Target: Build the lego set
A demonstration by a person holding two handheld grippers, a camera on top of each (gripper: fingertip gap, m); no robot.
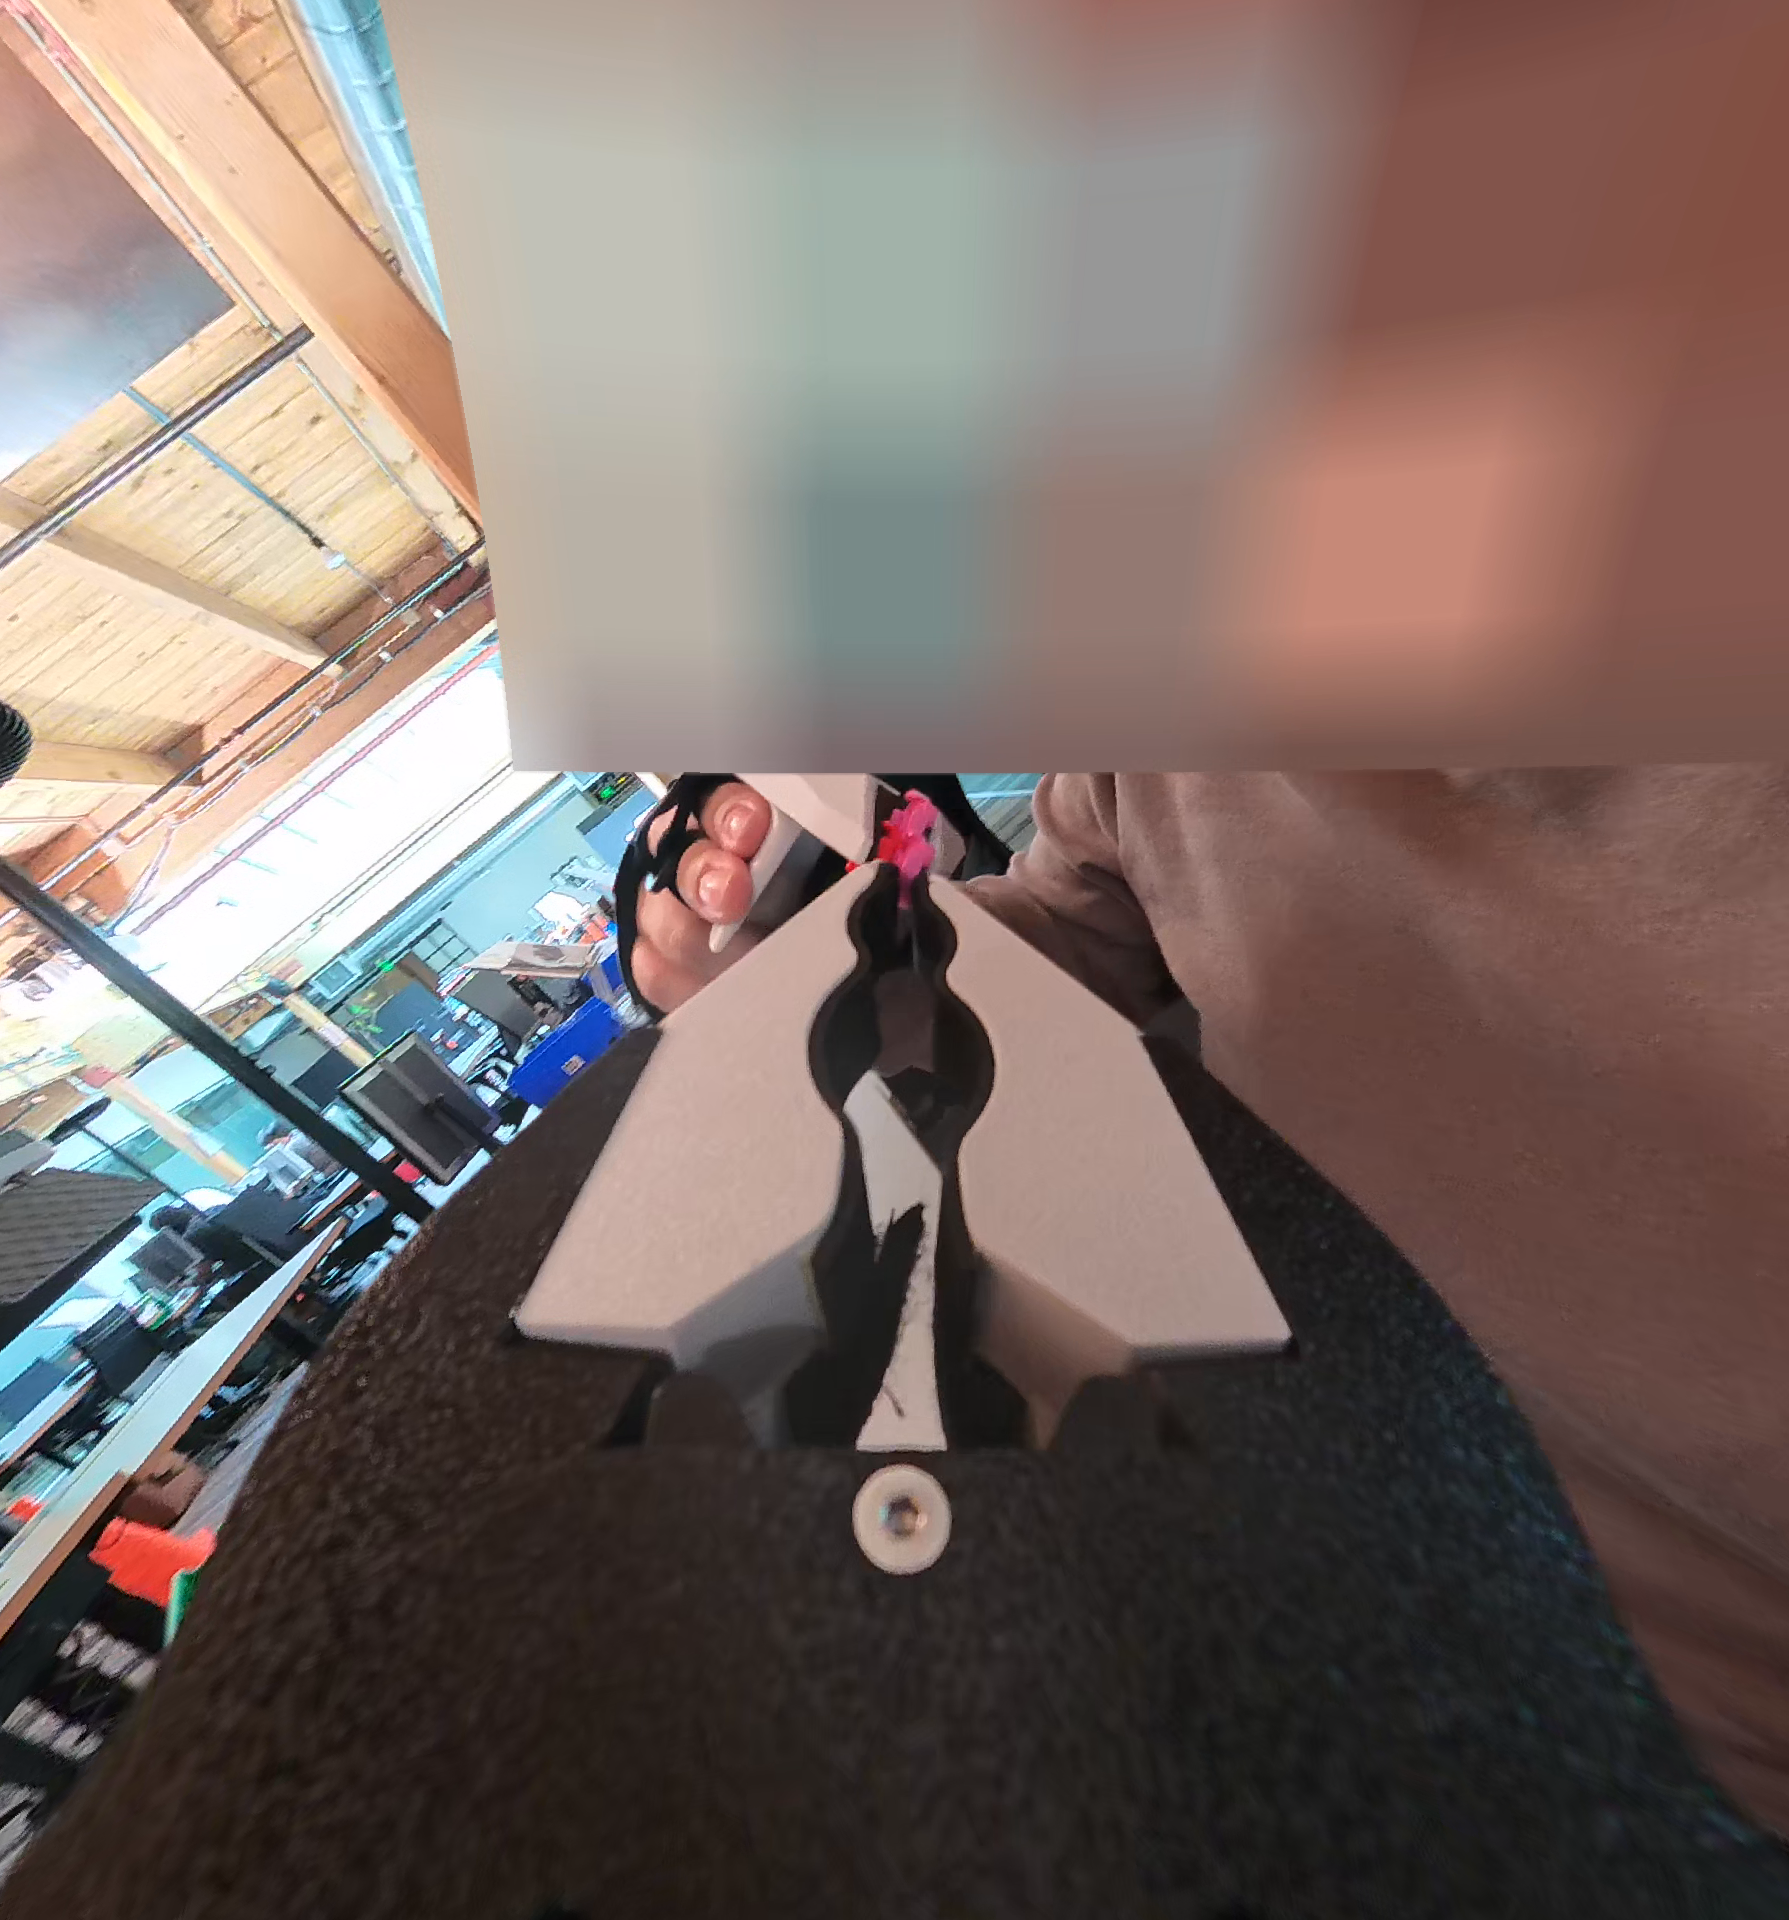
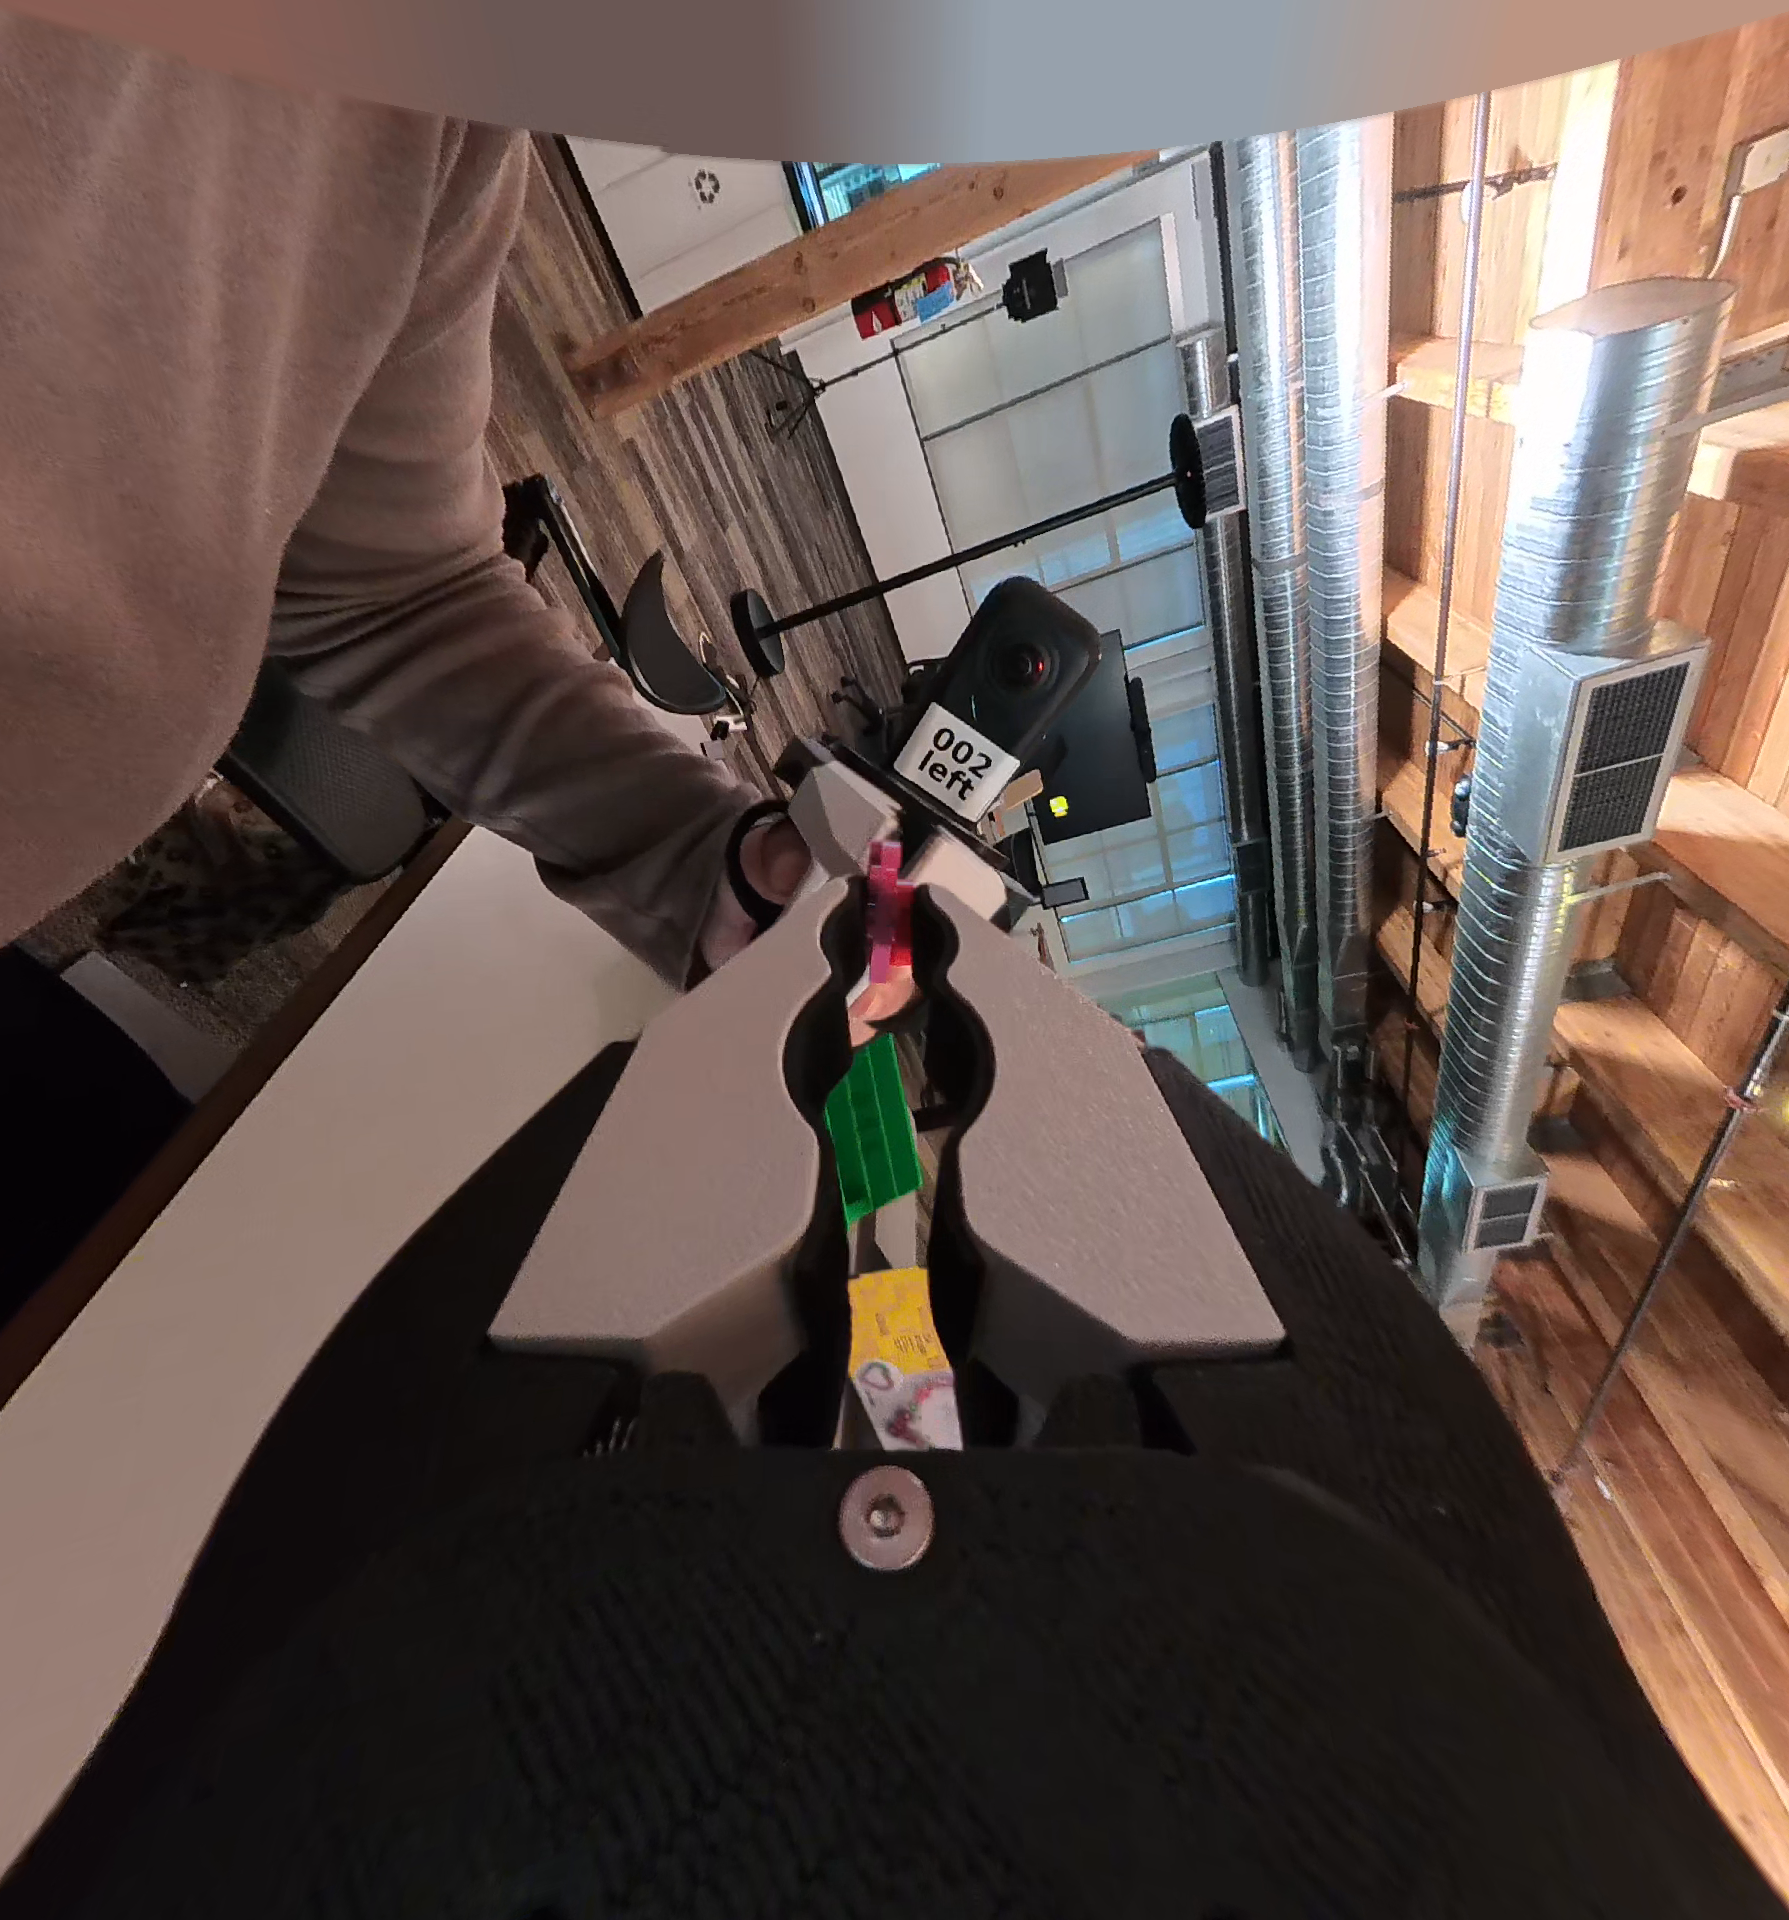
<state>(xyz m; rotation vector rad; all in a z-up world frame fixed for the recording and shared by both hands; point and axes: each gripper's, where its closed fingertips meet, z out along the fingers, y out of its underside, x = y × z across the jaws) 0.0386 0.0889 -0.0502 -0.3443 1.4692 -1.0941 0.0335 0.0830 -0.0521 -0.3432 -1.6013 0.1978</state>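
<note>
Pink lego piece pinched between both of my grippers, held up in the air.

The pink lego piece (image 2: 885, 914) is small, bright magenta and knobbly-edged, like a flower stacked on a stem; my right gripper (image 2: 888, 906) has its grey fingers closed on it at the very tips, and in my left wrist view the same piece (image 1: 905, 826) sits at the tips of my left gripper (image 1: 902, 883), whose fingers are also pressed together on it. The two grippers meet nose to nose, both tilted up off the white table (image 2: 246, 1195) toward the wooden ceiling. A hand (image 2: 765, 862) in a beige sleeve grips the left tool's handle. Below, through the gap between my right fingers, I see a green studded plate (image 2: 869, 1132) and a yellow piece (image 2: 890, 1314).
</note>
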